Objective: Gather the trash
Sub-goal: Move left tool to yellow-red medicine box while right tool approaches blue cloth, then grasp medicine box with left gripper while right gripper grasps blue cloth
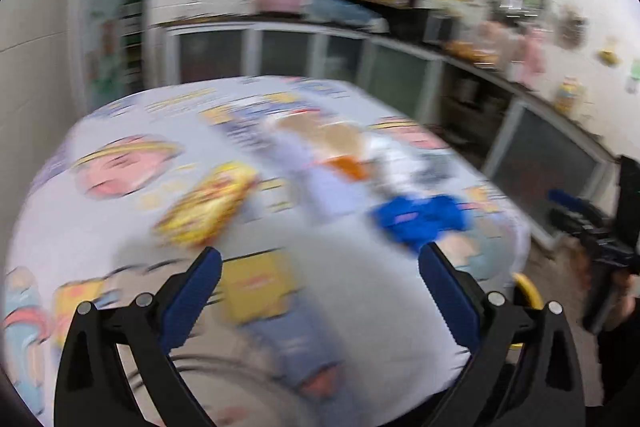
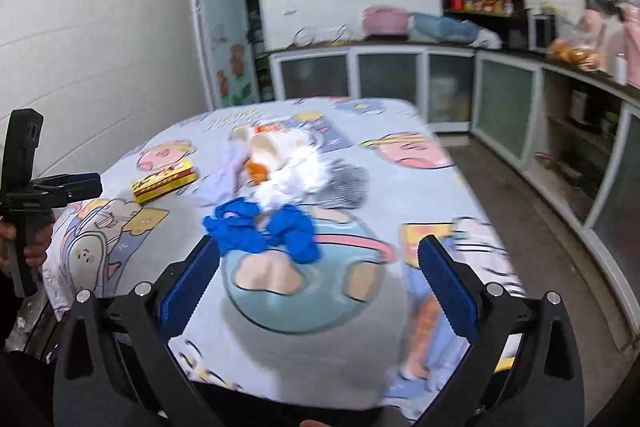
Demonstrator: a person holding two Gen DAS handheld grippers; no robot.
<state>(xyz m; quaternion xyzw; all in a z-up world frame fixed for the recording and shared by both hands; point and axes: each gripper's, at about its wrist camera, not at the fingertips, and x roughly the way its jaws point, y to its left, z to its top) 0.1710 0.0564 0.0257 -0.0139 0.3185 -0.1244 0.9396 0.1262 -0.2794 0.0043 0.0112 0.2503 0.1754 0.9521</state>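
The trash lies in a loose heap near the middle of the table (image 2: 360, 355): a blue glove (image 2: 260, 231), a tipped paper cup (image 2: 266, 147), white crumpled paper (image 2: 296, 183), and a yellow box (image 2: 164, 181) a little apart. Probably it is gathered there to be picked piece by piece. The right gripper (image 2: 319, 269) hangs above the near edge, jaws wide apart, holding nothing. The left gripper (image 1: 320, 275) is also spread wide and empty.
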